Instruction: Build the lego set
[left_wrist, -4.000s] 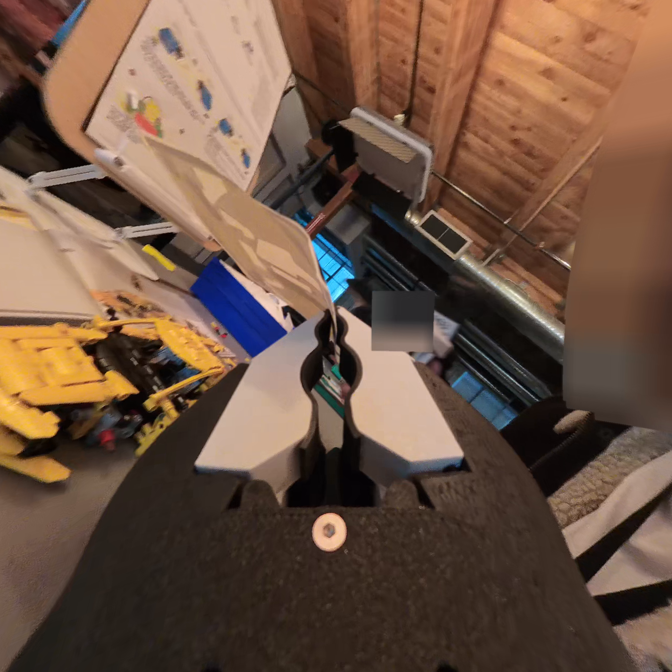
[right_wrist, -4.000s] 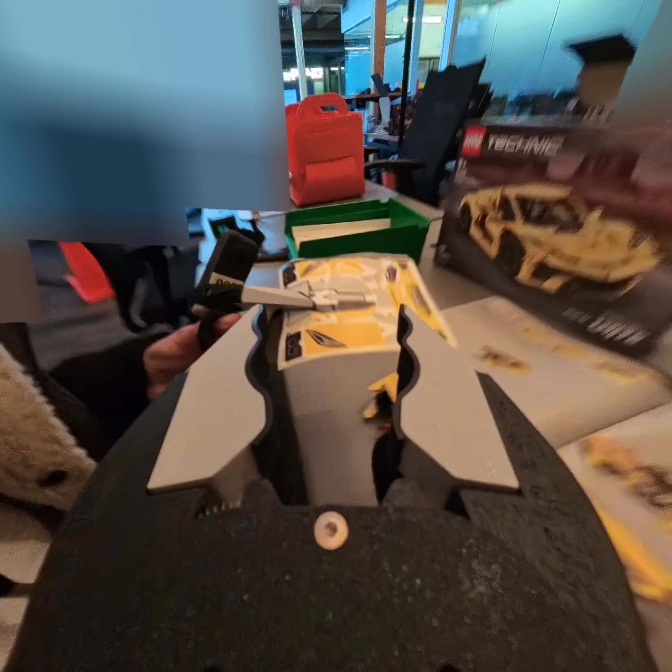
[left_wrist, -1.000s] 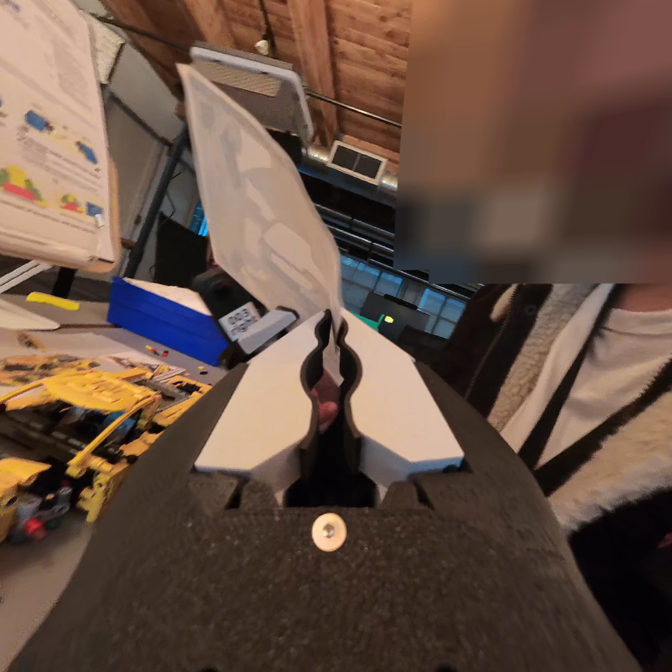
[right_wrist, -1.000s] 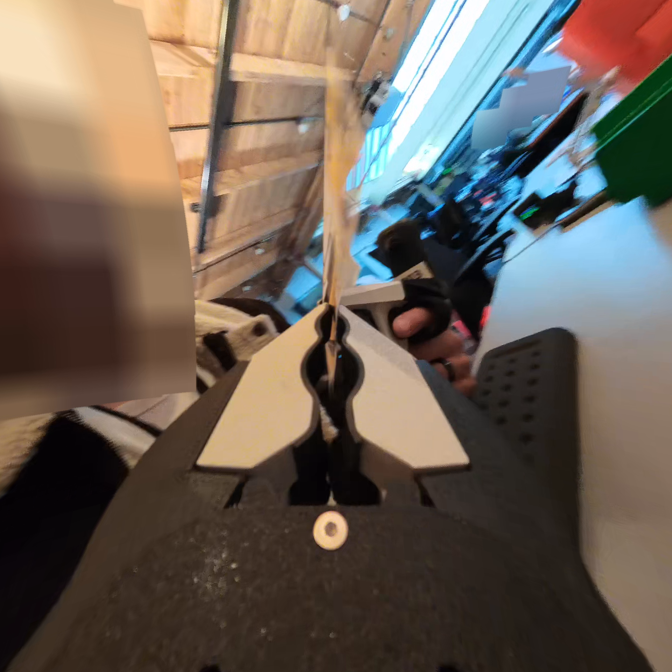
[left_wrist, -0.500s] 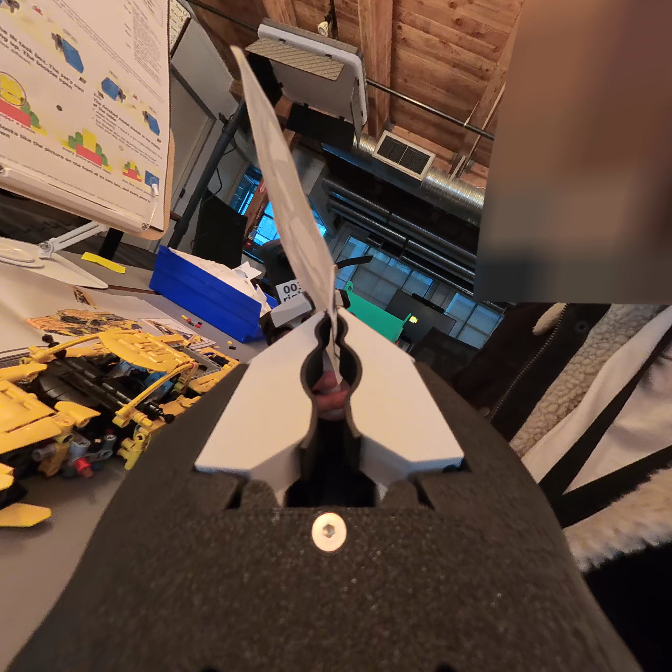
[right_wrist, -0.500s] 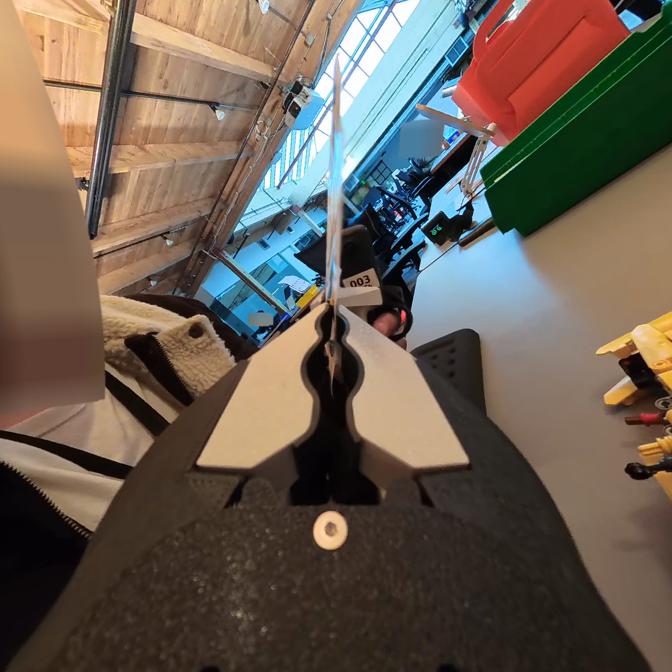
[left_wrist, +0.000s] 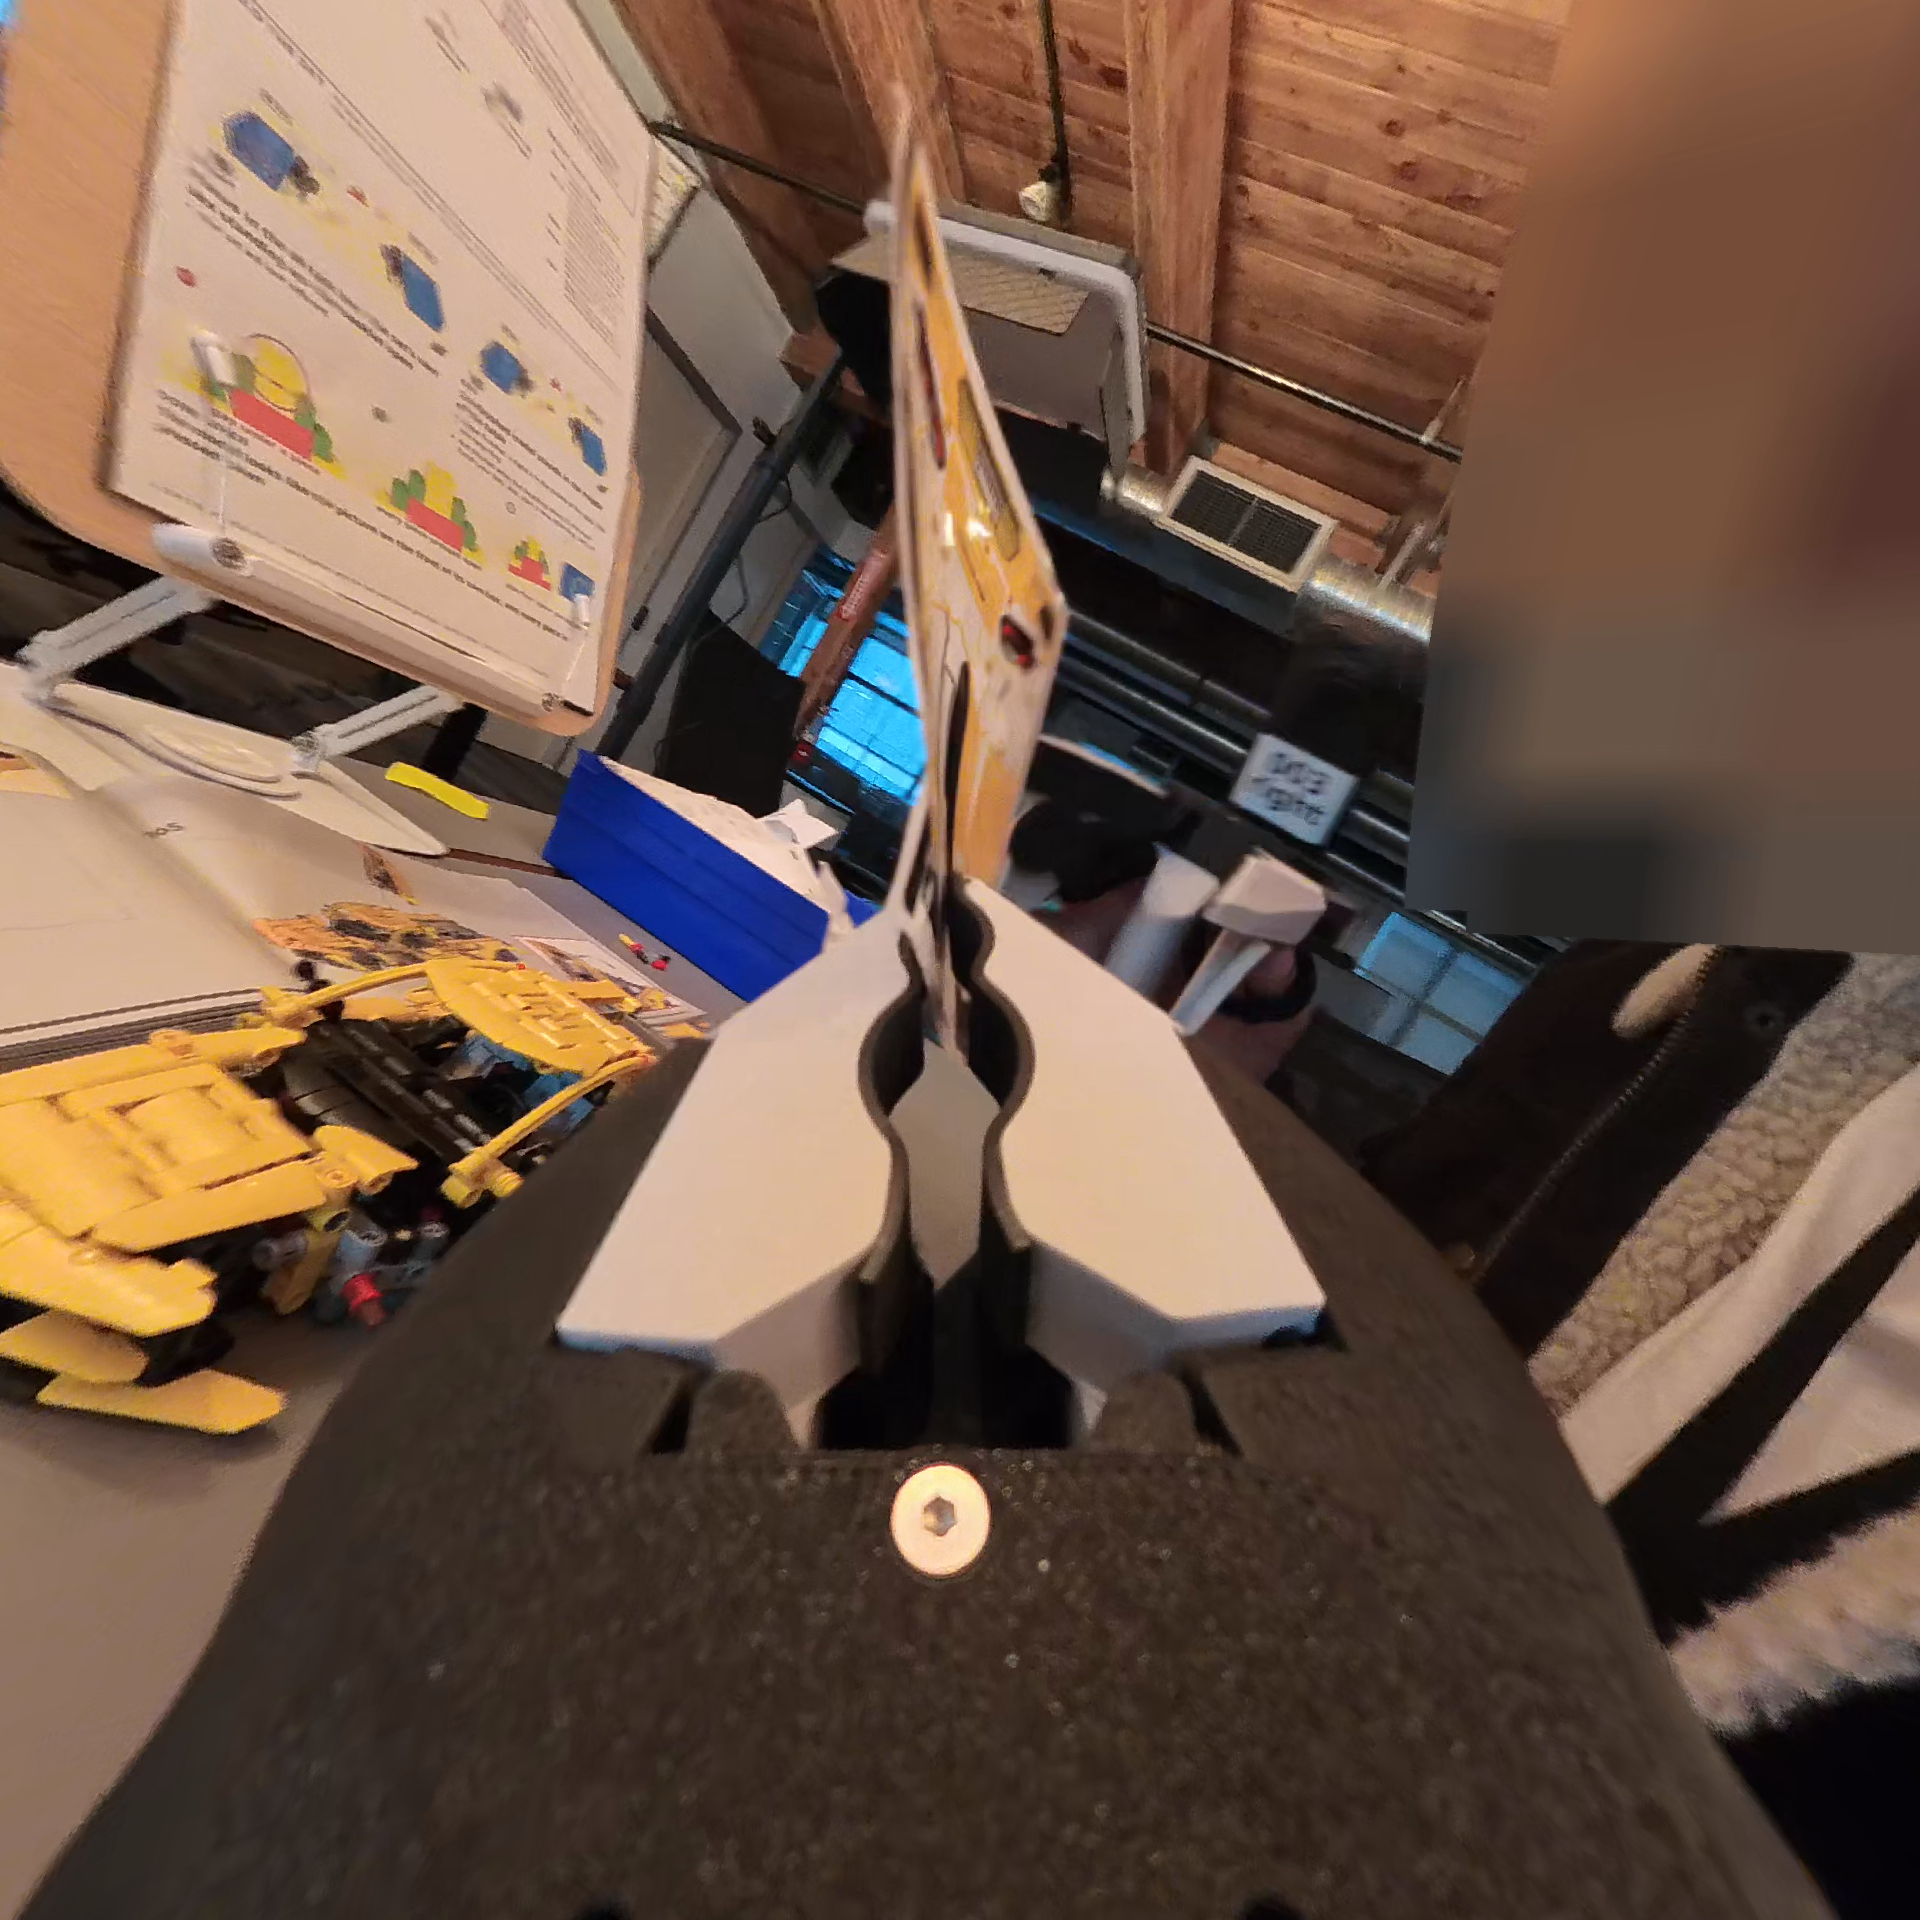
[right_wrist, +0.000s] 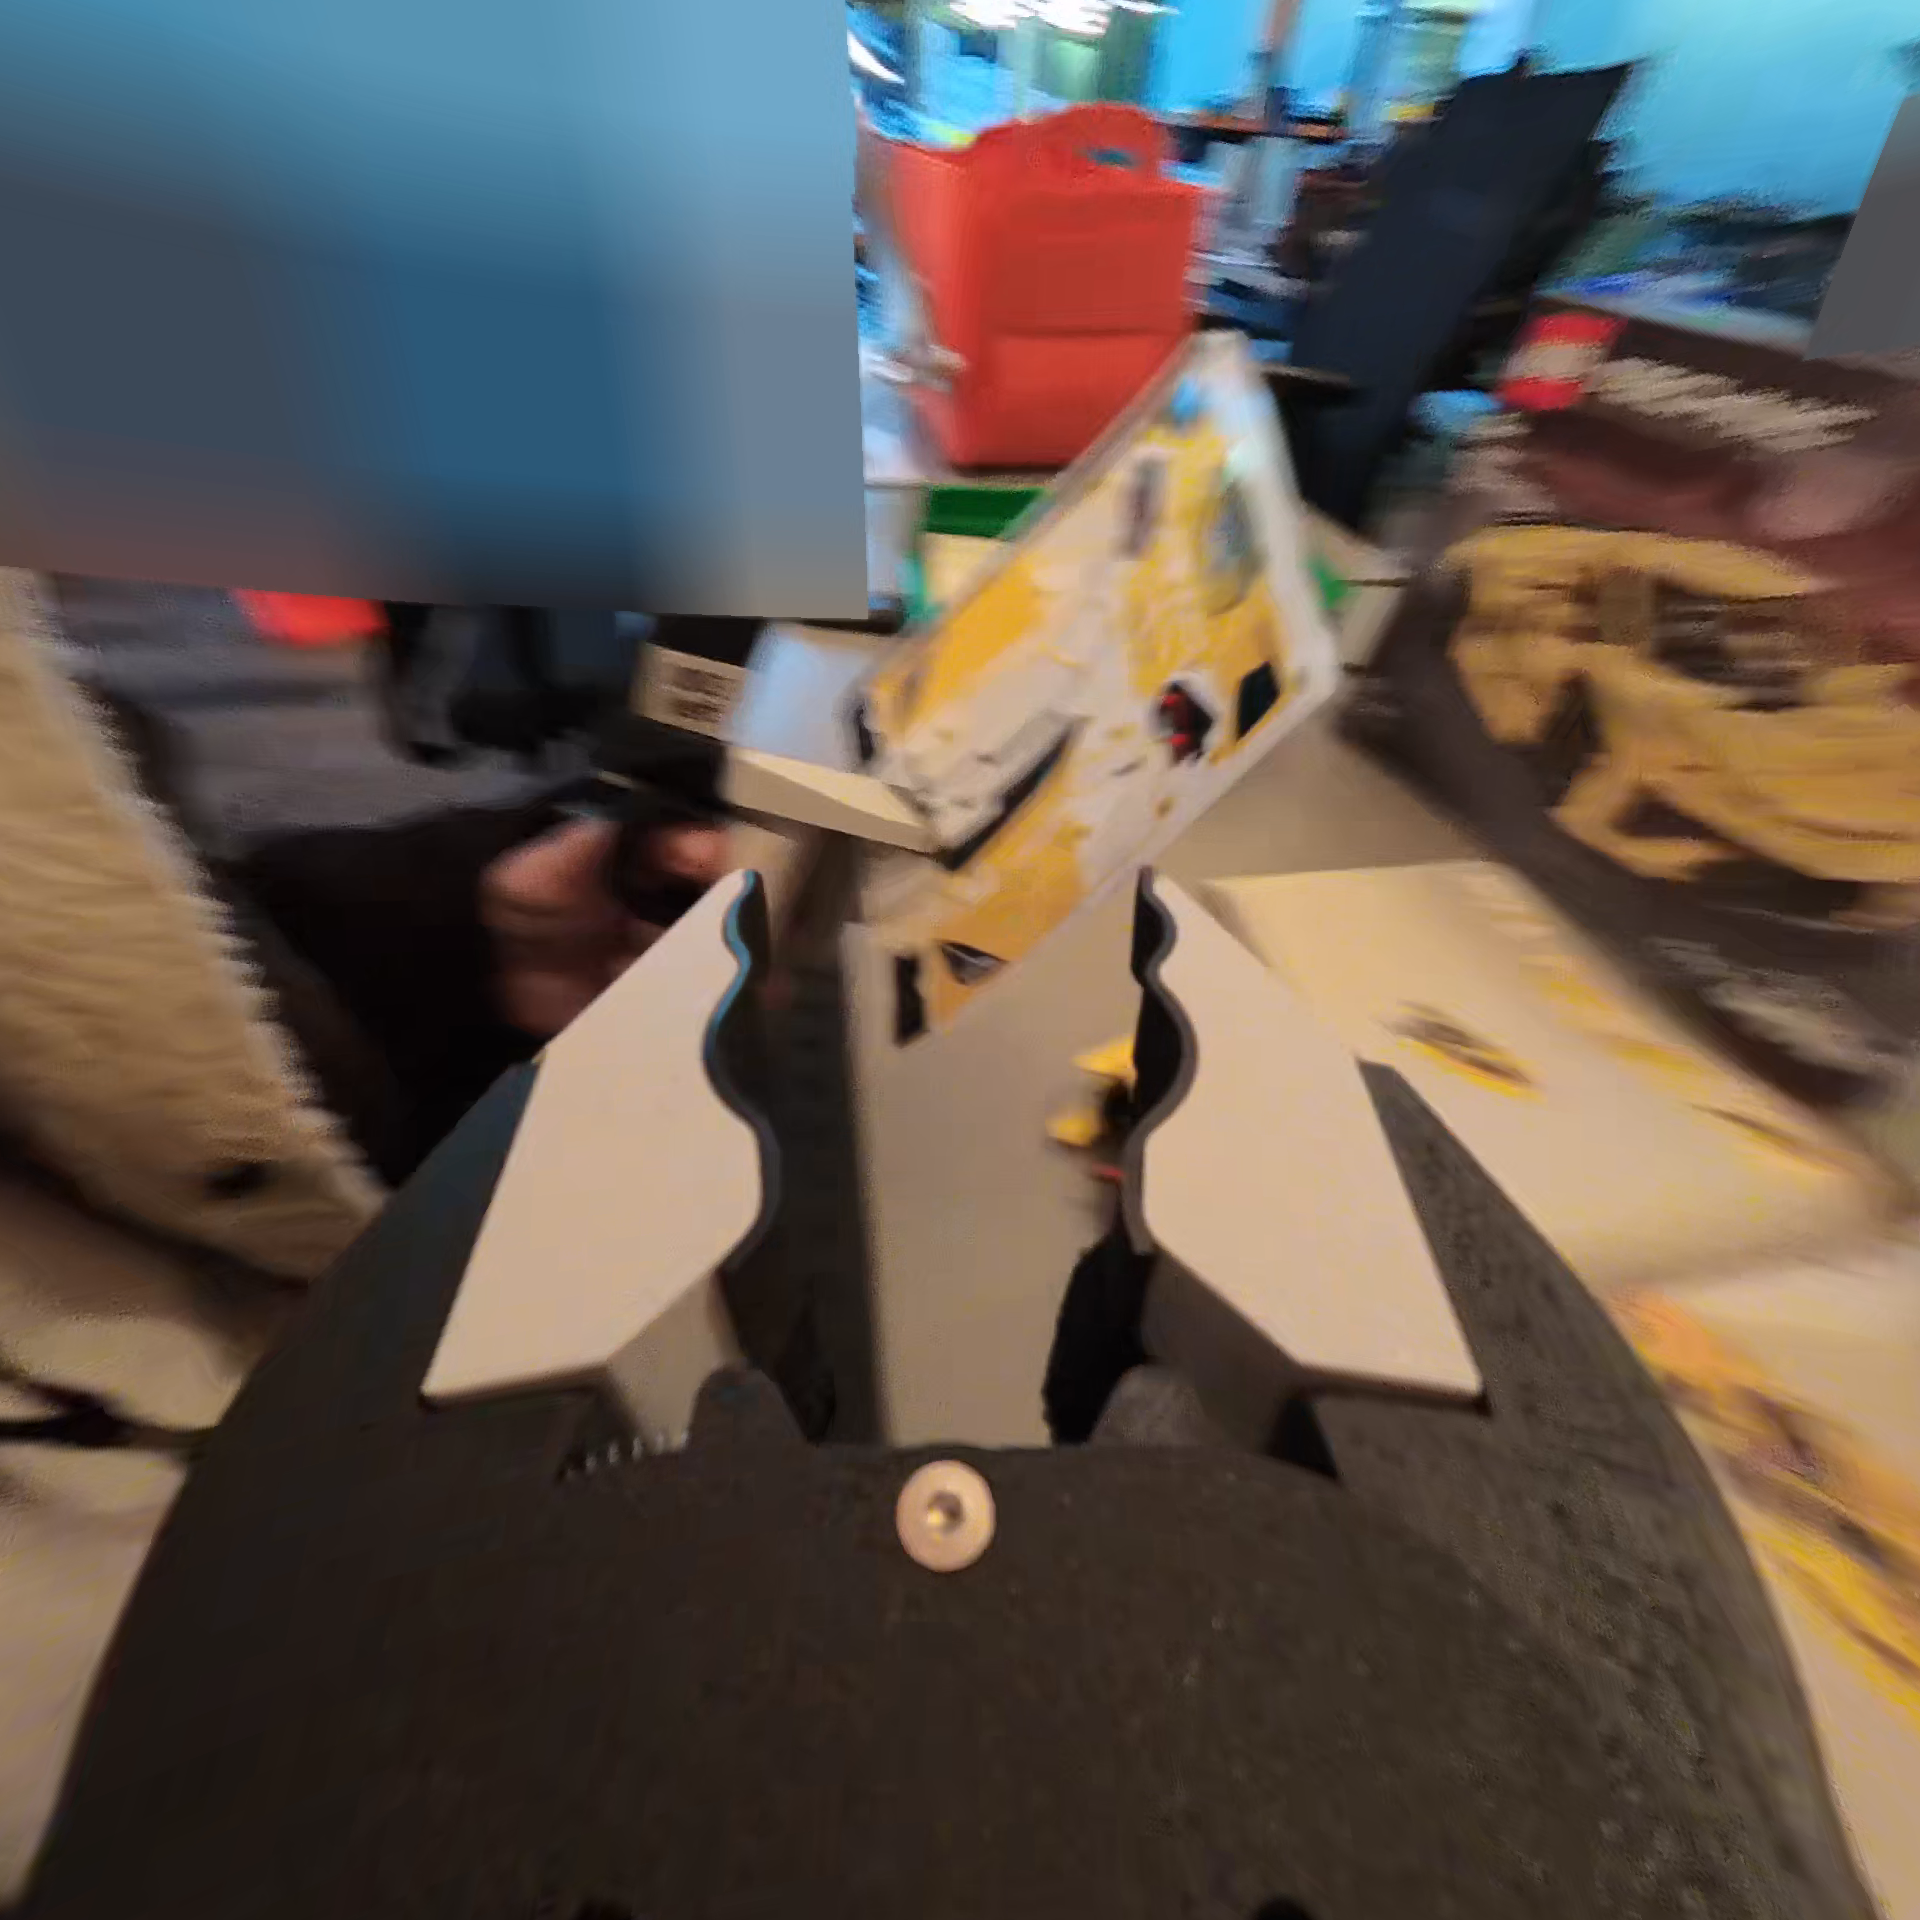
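My left gripper (left_wrist: 948, 904) is shut on the lower edge of a yellow sticker sheet (left_wrist: 971, 540) and holds it upright in the air. The same sheet (right_wrist: 1101, 665) shows in the right wrist view, tilted, pinched by the left gripper (right_wrist: 831, 800). My right gripper (right_wrist: 945, 894) is open and empty, just below and in front of the sheet; it also shows far off in the left wrist view (left_wrist: 1236, 935). The partly built yellow lego car (left_wrist: 208, 1132) lies on the grey table (left_wrist: 125, 1558) to the left.
An instruction board (left_wrist: 364, 312) on a stand, an open booklet (left_wrist: 104, 914) and a blue bin (left_wrist: 686, 873) stand behind the car. The lego box (right_wrist: 1662, 665), a red bag (right_wrist: 1049, 281) and a green bin (right_wrist: 966, 520) are at the far side. A person's fleece jacket (left_wrist: 1714, 1247) is close on the right. Left tips to right tips: about 6 cm. Left tips and right tips are each some 20 cm from the partly built yellow lego car (left_wrist: 208, 1132).
My right gripper was shut on the sheet's edge; it has opened, let go and pulled back. The left gripper keeps the sheet and has turned it to show its yellow side.
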